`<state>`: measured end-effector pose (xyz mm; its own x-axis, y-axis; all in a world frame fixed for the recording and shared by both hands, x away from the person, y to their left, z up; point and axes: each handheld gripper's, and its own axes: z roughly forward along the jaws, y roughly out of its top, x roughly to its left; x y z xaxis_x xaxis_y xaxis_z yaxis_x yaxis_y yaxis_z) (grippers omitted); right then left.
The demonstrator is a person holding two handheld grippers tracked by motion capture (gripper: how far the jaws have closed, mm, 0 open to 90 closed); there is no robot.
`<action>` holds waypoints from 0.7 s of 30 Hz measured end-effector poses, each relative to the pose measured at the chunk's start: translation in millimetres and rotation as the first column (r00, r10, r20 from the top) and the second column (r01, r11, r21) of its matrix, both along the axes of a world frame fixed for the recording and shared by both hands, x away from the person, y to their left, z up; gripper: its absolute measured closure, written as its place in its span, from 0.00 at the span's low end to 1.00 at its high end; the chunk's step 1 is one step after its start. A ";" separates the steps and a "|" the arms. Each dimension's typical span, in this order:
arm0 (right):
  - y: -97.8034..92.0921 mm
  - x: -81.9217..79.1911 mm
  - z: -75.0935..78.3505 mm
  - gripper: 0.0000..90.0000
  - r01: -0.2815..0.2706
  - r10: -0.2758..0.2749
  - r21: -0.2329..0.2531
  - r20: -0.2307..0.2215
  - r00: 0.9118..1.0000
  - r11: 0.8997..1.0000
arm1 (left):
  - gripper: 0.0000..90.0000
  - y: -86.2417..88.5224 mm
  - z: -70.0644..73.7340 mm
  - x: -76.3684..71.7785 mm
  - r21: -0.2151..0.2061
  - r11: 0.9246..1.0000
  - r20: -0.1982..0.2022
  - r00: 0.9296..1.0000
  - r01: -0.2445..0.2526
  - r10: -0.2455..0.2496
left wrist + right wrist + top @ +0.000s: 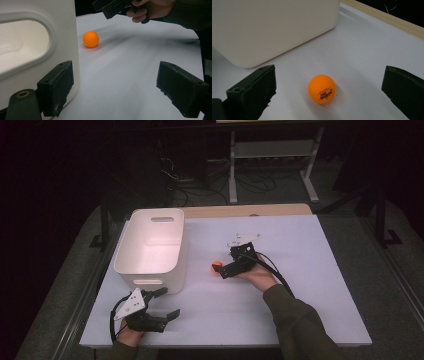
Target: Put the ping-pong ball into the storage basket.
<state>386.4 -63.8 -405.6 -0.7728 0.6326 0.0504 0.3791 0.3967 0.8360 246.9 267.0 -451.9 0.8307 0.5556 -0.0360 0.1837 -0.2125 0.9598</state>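
Jaws of the right gripper [223, 269] gape wide around the orange ball [321, 88], which sits loose on the white worktop [300, 285] just beside the white bin [150, 247] — an off-centre squeeze could send it rolling away — while the left gripper [167, 304] idles open.

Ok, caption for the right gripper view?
Open right gripper straddling an orange ball on the white table, beside the white bin.

white bin [150, 247] just left of ball [217, 267], open table [300, 285] right
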 end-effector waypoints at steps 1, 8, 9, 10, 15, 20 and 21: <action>0.7 0.6 -0.2 0.00 -0.001 0.001 -0.001 0.003 1.000 1.000 | 0.16 0.0 0.0 0.0 0.000 1.000 0.000 1.000 0.000 0.000; 5.0 3.9 -1.6 0.00 -0.006 0.006 -0.005 -0.002 1.000 1.000 | 0.16 0.0 0.0 0.1 0.000 1.000 -0.001 1.000 0.000 0.000; 6.1 4.4 -1.5 0.00 -0.002 0.002 -0.003 -0.005 1.000 1.000 | 0.16 0.1 0.0 0.1 0.000 1.000 -0.001 1.000 0.000 0.000; 6.7 5.0 -1.5 0.00 -0.005 0.005 -0.004 -0.003 1.000 1.000 | 0.16 0.1 0.0 0.1 0.000 1.000 -0.001 1.000 0.000 0.000; 10.6 7.6 -1.4 0.00 -0.008 0.008 -0.006 -0.005 1.000 1.000 | 0.16 0.1 -0.1 0.1 -0.002 1.000 -0.001 1.000 0.000 0.000; 15.3 10.5 -2.4 0.00 -0.010 0.010 -0.006 -0.010 1.000 1.000 | 0.16 0.1 -0.1 0.1 -0.002 1.000 -0.001 1.000 0.001 -0.001; 15.9 11.1 -2.5 0.00 -0.012 0.012 -0.007 -0.008 1.000 1.000 | 0.16 0.1 -0.1 0.0 -0.002 1.000 0.000 1.000 0.001 -0.001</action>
